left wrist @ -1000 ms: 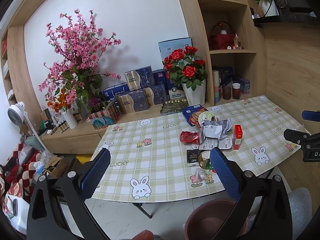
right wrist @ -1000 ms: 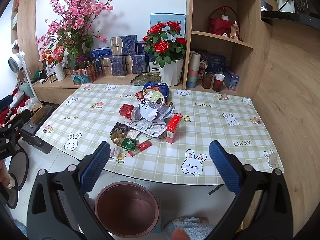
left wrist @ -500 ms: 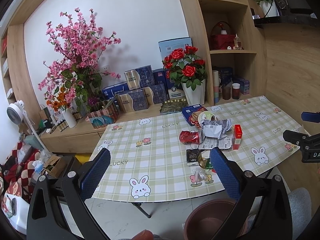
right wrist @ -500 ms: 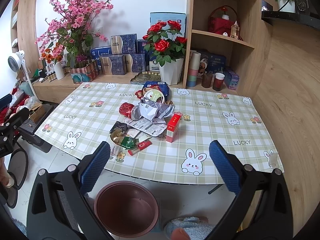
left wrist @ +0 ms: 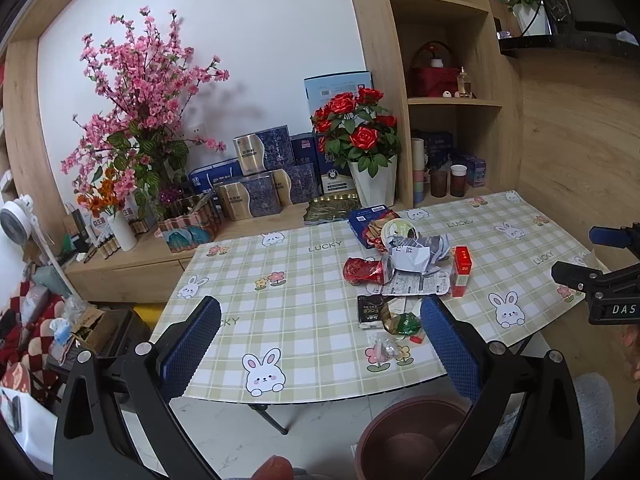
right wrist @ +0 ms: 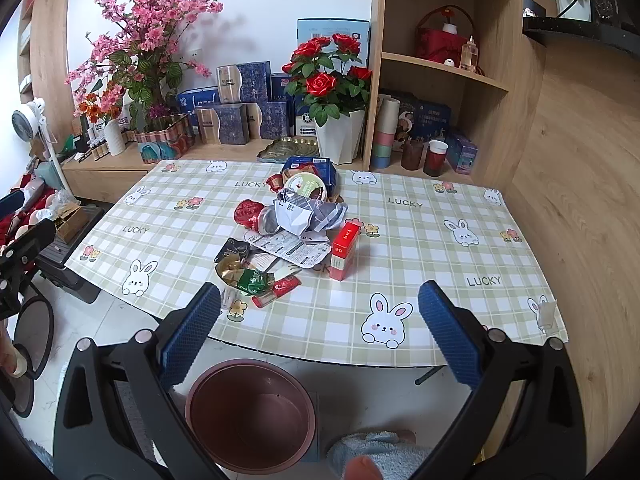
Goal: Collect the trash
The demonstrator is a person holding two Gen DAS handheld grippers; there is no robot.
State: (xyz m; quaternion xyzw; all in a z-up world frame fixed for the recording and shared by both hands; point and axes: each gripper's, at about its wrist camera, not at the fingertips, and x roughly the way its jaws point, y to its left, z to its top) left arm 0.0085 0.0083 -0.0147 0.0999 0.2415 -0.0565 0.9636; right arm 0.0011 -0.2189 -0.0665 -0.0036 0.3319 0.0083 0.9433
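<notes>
1. Both claws spread wide w/ nothing between the pads: left claw (left wrist: pixel 320 336), right claw (right wrist: pixel 320 320). Both hang off the near edge of the tabletop (right wrist: pixel 440 240), short of the trash. My read: no pick started yet, this is the approach.
2. Trash pile (right wrist: pixel 296 224) sits mid-tabletop in one loose cluster: crumpled grey/white wrapper (right wrist: pixel 308 212), crushed red can (right wrist: pixel 250 213), flat printed sheet (right wrist: pixel 290 246), upright red box (right wrist: pixel 344 250), round lid (right wrist: pixel 306 186) on a blue pack at the far end.
3. Nearest the edge: gold/green foil wrappers (right wrist: pixel 244 278) and a small red stick pack (right wrist: pixel 280 290). Prob. the easiest first grabs since they lie closest to the claws.
4. Brown bin (right wrist: pixel 252 416) stands on the floor, just below the near tabletop edge and about in line w/ the pile. Likely placed so each piece needs only a short pull back & drop.
5. Right view shows the whole bin mouth, empty as far as seen; left view cuts the bin (left wrist: pixel 412 436) behind its own finger.
6. Left view shows a small clear crumpled wrapper (left wrist: pixel 384 350) by the flower print; in the right view it's mostly hidden behind the left pad.
7. Left view catches the right claw at its right edge, off the tabletop corner.
</notes>
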